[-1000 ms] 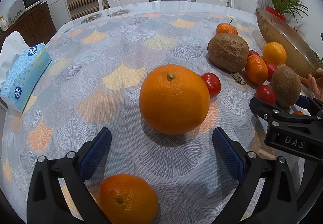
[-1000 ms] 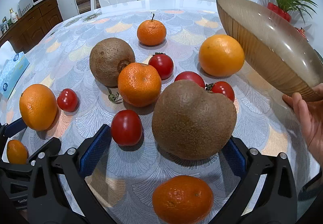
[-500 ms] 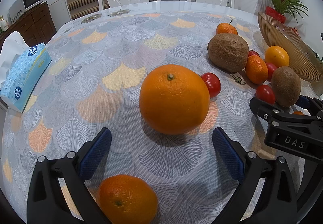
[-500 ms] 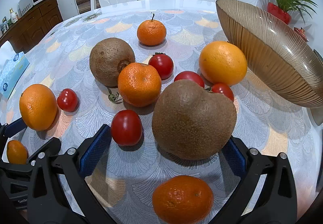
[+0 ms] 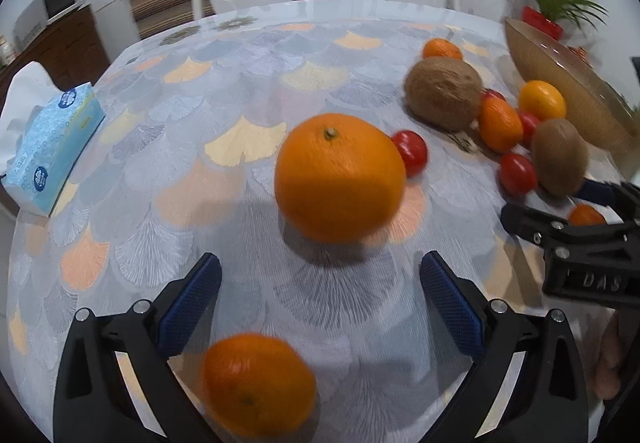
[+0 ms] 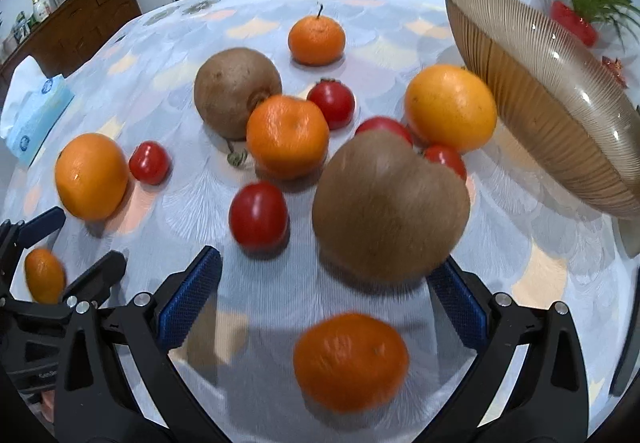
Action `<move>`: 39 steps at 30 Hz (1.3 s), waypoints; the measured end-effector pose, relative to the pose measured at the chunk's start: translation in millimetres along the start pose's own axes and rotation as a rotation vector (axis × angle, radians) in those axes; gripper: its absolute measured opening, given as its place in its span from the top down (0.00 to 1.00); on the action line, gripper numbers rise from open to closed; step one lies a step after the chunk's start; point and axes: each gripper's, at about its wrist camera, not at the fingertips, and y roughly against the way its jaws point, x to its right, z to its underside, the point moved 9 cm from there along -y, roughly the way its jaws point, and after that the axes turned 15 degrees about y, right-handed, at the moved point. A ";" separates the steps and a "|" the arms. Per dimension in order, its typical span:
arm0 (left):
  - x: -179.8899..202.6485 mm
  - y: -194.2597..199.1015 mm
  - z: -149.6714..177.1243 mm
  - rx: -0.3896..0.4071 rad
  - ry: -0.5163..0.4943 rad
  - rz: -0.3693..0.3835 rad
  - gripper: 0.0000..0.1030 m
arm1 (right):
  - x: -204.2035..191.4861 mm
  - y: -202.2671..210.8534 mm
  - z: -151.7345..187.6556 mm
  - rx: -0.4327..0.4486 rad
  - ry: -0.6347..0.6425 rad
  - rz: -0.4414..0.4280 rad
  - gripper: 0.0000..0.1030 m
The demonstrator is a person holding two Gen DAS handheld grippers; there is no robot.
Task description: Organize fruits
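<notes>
Table (image 5: 248, 55) holds loose fruit; both tools spread, empty; left tool (image 5: 320, 299) faces orange (image 5: 340, 177); centre it, close gently; bowl (image 6: 552, 111) waits far right.

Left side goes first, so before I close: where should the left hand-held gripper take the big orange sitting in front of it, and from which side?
Grip the large round orange across its widest middle, coming straight in from the near side, low over the patterned tablecloth. It rests stem up, centred ahead of the open left hand-held gripper. Its flanks look free; the small red tomato sits behind to the right.
</notes>
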 end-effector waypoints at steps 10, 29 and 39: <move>-25.5 63.7 -9.4 0.275 0.169 0.205 0.05 | -7.5 65.7 9.6 0.318 0.009 0.027 0.03; -34.3 59.7 -12.7 0.286 0.219 0.187 0.05 | -20.4 60.3 6.6 0.302 0.073 0.072 0.03; -38.5 57.9 -13.2 0.287 0.238 0.190 0.05 | -21.0 57.6 6.1 0.297 0.074 0.075 0.03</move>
